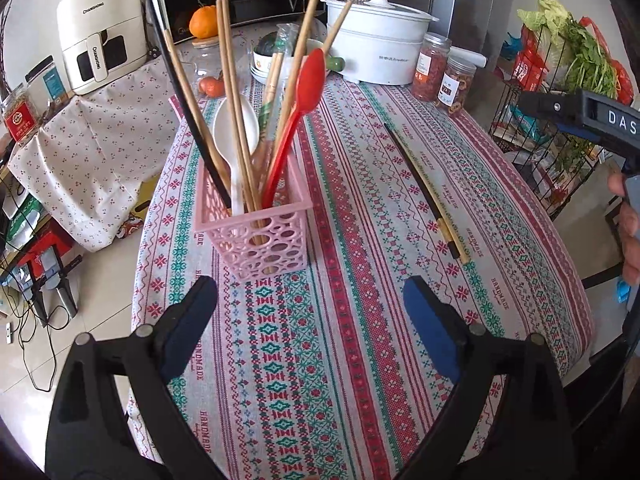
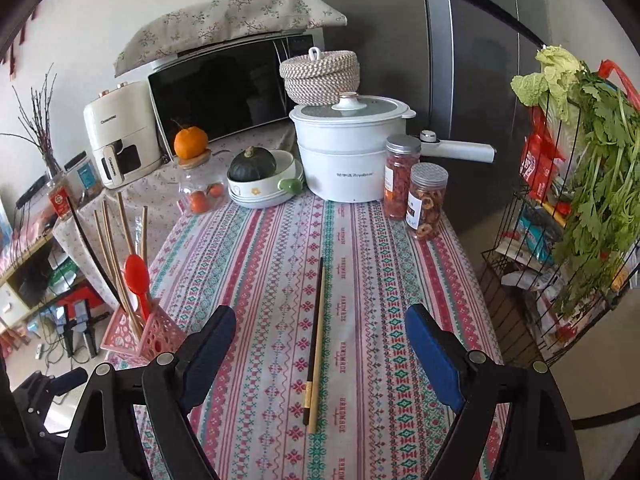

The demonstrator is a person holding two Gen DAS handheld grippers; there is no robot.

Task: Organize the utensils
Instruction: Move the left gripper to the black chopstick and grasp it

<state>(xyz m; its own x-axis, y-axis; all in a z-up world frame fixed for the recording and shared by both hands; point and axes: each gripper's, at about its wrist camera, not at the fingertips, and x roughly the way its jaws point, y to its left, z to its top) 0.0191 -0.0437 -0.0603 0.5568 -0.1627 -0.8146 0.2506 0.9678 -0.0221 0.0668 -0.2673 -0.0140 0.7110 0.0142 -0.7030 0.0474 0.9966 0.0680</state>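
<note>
Left gripper (image 1: 310, 312) spread wide, nothing between pads, just short of pink utensil basket (image 1: 256, 240) on patterned tablecloth (image 1: 360, 360). Basket loaded: upright chopsticks (image 1: 236, 120), white spoon (image 1: 236, 136), red spoon (image 1: 298, 116). Right gripper (image 2: 320, 344) likewise released, empty, hovering over dark-and-tan chopstick pair (image 2: 315, 344) flat on cloth, well right of basket. White electric pot (image 2: 344, 152) far.

black left gripper (image 1: 310, 312) and right gripper (image 2: 320, 340), blue pads, silver rivets.
</note>
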